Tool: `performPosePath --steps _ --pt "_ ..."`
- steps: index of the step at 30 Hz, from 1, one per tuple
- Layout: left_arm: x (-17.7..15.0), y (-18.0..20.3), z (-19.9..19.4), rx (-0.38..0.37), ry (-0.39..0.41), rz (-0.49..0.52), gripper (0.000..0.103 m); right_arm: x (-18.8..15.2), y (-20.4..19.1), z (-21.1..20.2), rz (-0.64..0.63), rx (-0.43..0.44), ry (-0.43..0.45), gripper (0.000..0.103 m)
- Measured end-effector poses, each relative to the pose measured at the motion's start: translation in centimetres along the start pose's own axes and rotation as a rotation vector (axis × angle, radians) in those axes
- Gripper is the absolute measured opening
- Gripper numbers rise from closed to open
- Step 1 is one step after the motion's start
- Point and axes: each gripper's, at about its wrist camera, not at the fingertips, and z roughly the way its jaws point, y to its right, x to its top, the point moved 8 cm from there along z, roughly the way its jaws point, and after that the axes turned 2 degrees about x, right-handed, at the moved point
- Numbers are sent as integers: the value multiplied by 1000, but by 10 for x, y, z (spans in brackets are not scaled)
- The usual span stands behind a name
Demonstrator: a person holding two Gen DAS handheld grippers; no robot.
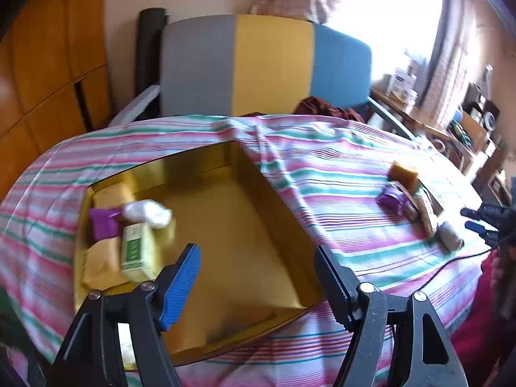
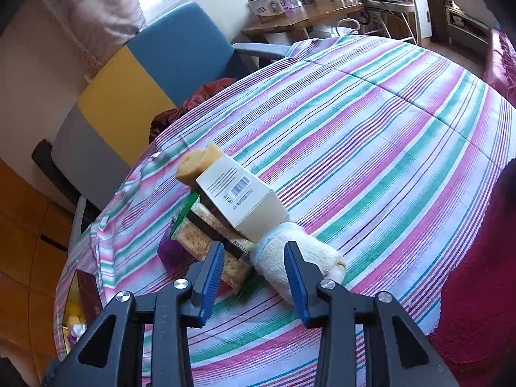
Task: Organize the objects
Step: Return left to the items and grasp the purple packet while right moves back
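1. Left gripper (image 1: 258,277) spread open, holding nothing – poised above the gold tray (image 1: 245,225) on the striped cloth (image 1: 338,161).
2. In the tray's left end: green-labelled box (image 1: 138,251), purple packet (image 1: 103,222), white wad (image 1: 148,213).
3. Right gripper (image 2: 254,277) open, empty – close before the white cloth roll (image 2: 303,258), beside the white carton (image 2: 242,196) near the cloth's middle.

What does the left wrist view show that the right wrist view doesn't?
Only the left wrist view shows the inside of the gold rectangular tray: a white plastic-wrapped bundle, a purple pouch and a pale green carton, with the open left gripper above it. Only the right wrist view shows the barcode on the white cardboard box and the open right gripper around the rolled white cloth. Both show the striped tablecloth and the yellow sponge.
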Motion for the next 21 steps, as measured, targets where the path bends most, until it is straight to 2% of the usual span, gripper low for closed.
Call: performPosePath --steps 5,12,17,21 --pt "8 42 10 -54 -12 62 73 -2 -1 5 20 33 -23 39" --pt "9 95 36 -131 -80 116 73 -4 2 6 44 72 -38 39" --pt "4 122 61 -233 -200 51 72 -1 7 5 83 91 -36 39" --pt "11 147 79 -254 -234 51 71 -1 6 7 93 106 -41 39"
